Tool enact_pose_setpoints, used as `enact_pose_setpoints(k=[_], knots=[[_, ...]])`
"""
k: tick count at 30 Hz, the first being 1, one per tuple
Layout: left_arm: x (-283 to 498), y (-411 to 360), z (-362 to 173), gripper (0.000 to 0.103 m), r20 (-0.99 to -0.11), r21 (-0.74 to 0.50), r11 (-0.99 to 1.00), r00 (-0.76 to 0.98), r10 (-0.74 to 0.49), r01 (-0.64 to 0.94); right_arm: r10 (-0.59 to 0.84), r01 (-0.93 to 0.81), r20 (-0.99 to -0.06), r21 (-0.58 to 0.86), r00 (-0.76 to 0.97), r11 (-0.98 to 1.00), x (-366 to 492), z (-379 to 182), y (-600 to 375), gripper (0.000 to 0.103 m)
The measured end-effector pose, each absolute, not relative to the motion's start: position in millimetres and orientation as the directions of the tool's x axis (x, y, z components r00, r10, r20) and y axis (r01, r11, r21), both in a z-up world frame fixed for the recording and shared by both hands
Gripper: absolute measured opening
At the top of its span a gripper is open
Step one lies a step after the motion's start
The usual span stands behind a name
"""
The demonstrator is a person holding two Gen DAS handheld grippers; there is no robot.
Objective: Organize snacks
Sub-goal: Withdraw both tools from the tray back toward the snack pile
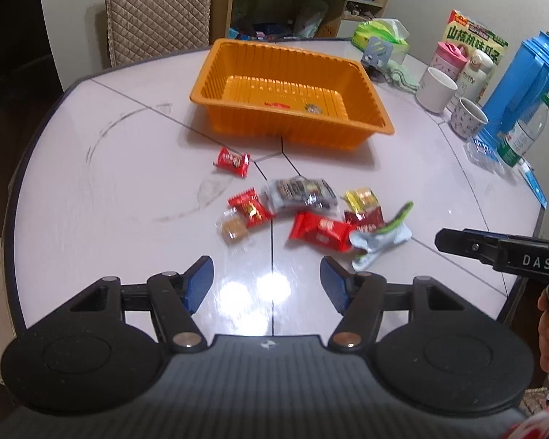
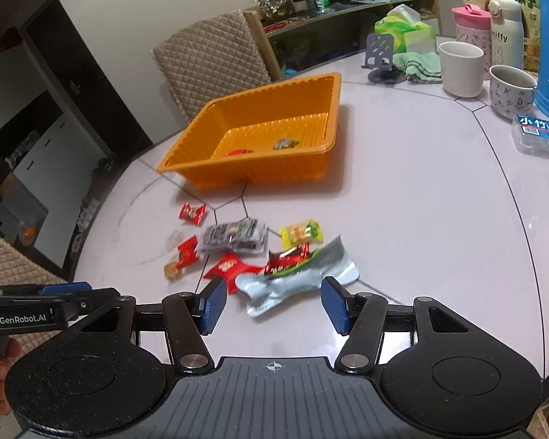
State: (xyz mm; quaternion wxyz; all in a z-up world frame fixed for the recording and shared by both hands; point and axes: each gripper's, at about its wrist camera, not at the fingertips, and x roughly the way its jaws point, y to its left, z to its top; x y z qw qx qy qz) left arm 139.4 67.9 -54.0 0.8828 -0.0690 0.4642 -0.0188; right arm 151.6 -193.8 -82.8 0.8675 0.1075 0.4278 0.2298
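now both claws hover above the near part of the pale glossy tabletop [image 1: 73, 190], and both are spread wide with nothing between the blue pads. the left claw [image 1: 267, 281] is over bare surface just in front of the loose pile of small wrapped snacks [image 1: 303, 212]. the right claw [image 2: 272, 303] is over the crumpled silver foil wrapper [image 2: 296, 281] at the near edge of this pile. one small red packet [image 1: 232, 161] lies apart, between the pile and the orange ribbed plastic tray [image 1: 377, 108]. the tray stands further back, near the middle, with two small snacks on its floor. much open surface is on the left side of the tabletop. white cups [image 2: 461, 69] and a blue thermos [image 1: 523, 84] stand along the far right edge.
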Motion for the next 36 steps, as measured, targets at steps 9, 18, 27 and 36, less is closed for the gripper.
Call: enact_pose_setpoints(k=[9, 18, 27, 36], knots=[[127.2, 63.1, -61.9, 0.063, -0.831, -0.15, 0.988, 0.545, -0.108, -0.034, 0.476, -0.306, -0.726, 0.367, 0.497, 0.879, 141.5, -91.3, -190.6, 0.057], [126.1, 60.1, -64.6, 0.064, -0.837, -0.148, 0.989, 0.536, -0.109, -0.03, 0.471, -0.285, -0.75, 0.376, 0.465, 0.881, 138.1, -98.9, -189.4, 0.058], [129.4, 61.8, -67.5, 0.064, -0.84, -0.144, 0.989, 0.532, -0.106, -0.029, 0.463, -0.259, -0.766, 0.385, 0.446, 0.886, 142.7, -107.4, -183.9, 0.058], [137.5, 66.3, -72.5, 0.064, -0.845, -0.143, 0.989, 0.524, -0.106, -0.031, 0.435, -0.162, -0.779, 0.408, 0.451, 0.898, 162.3, -118.4, -181.3, 0.057]])
